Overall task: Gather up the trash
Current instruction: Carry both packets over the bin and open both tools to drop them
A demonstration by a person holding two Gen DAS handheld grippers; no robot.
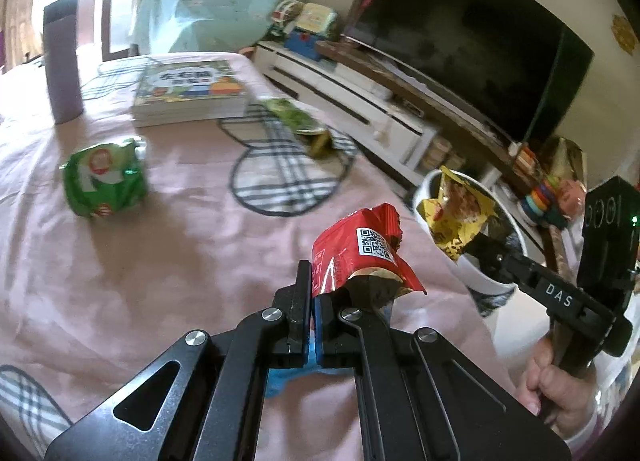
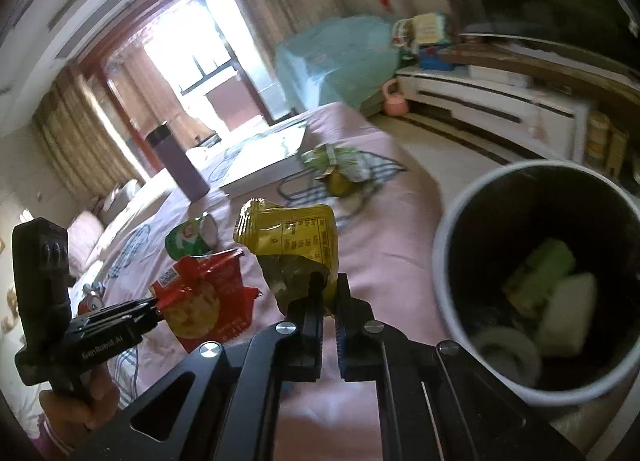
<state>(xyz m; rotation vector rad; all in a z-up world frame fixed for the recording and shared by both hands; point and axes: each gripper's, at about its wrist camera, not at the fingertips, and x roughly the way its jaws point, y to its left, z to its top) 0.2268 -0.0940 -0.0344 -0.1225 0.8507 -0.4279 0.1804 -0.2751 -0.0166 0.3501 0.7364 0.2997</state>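
The crumpled yellow foil snack wrapper (image 2: 294, 245) stands pinched by its lower end in my right gripper (image 2: 329, 293), its long axis running up and away from the fingertips, and the white round bin with the dark inside (image 2: 452, 285) lies just to the right of it and lower, so I judge a short swing rightward over the rim is what the drop calls for. From my left wrist camera that wrapper (image 1: 460, 217) already shows against the bin's mouth (image 1: 424, 189), so the right hand looks the nearer of the two. My left gripper (image 1: 310, 297) is clamped on a crinkled red foil snack packet (image 1: 360, 253), which sticks up and to the right, toward the bin beyond it. The packet carries a white QR code label; the yellow wrapper shows a printed table too small to read. The right gripper's arm reads "DAS", the left one's "GenRobot.AI". Still lying on the pink bed cover (image 1: 160, 261) are a crushed green wrapper with a red and white mark (image 1: 104, 177) and a green and yellow wrapper (image 1: 300, 125) beside a stack of picture books (image 1: 188, 93).
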